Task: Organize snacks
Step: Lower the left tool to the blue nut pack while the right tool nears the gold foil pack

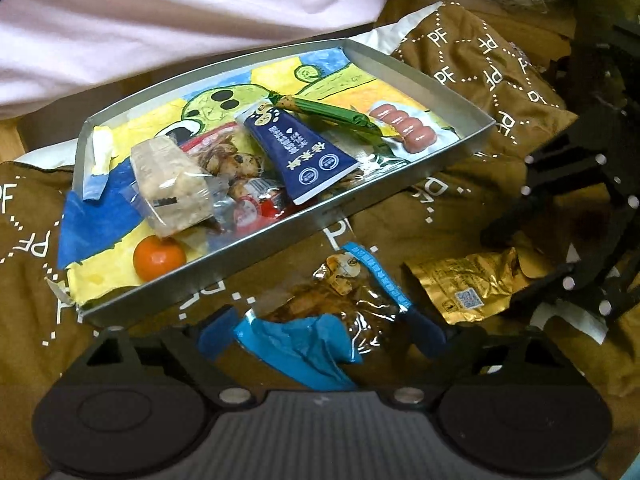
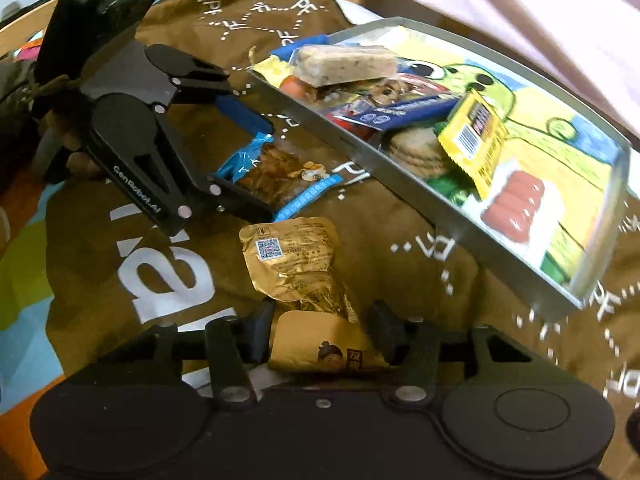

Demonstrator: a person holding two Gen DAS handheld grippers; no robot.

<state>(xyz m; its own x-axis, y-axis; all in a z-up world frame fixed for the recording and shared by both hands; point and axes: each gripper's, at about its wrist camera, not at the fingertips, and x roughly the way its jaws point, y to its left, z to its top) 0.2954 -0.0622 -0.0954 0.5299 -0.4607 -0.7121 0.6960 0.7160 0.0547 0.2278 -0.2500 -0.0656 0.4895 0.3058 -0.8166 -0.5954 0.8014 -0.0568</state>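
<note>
- Left wrist view: the left gripper (image 1: pixel 320 332) has its blue-padded fingers (image 1: pixel 214 334) spread on either side of a crinkled clear-and-blue snack packet (image 1: pixel 340 308), close beside it; whether the pads touch the film cannot be told
- The packet lies on a brown cloth (image 1: pixel 460 200) printed with white dotted lines and letters, just in front of a shallow grey metal tray (image 1: pixel 432 164)
- The tray's floor bears a bright cartoon drawing in yellow, blue and green; in it lie a pale grainy bar in clear wrap (image 1: pixel 172 184), a navy wedge-shaped pouch (image 1: pixel 296 148), a green foil stick (image 1: pixel 332 114), a pack of pink sausages (image 1: pixel 402 124) and a round orange fruit (image 1: pixel 159 258)
- A wrinkled gold foil pouch (image 1: pixel 464 284) lies on the cloth to the right, with the black frame of the right gripper (image 1: pixel 560 276) at its edge
- Right wrist view: the right gripper (image 2: pixel 320 336) has its fingers (image 2: pixel 382 328) standing apart around the near end of the gold foil pouch (image 2: pixel 296 256), a smooth gold packet with a printed figure; contact on the far pad is unclear
- The left gripper (image 2: pixel 256 168) straddles the blue-edged snack packet (image 2: pixel 280 172), fingers parted
- The metal tray (image 2: pixel 360 144) stands tilted to the right, with a yellow barcoded sachet (image 2: pixel 476 140) and the sausages (image 2: pixel 514 204) in it
</note>
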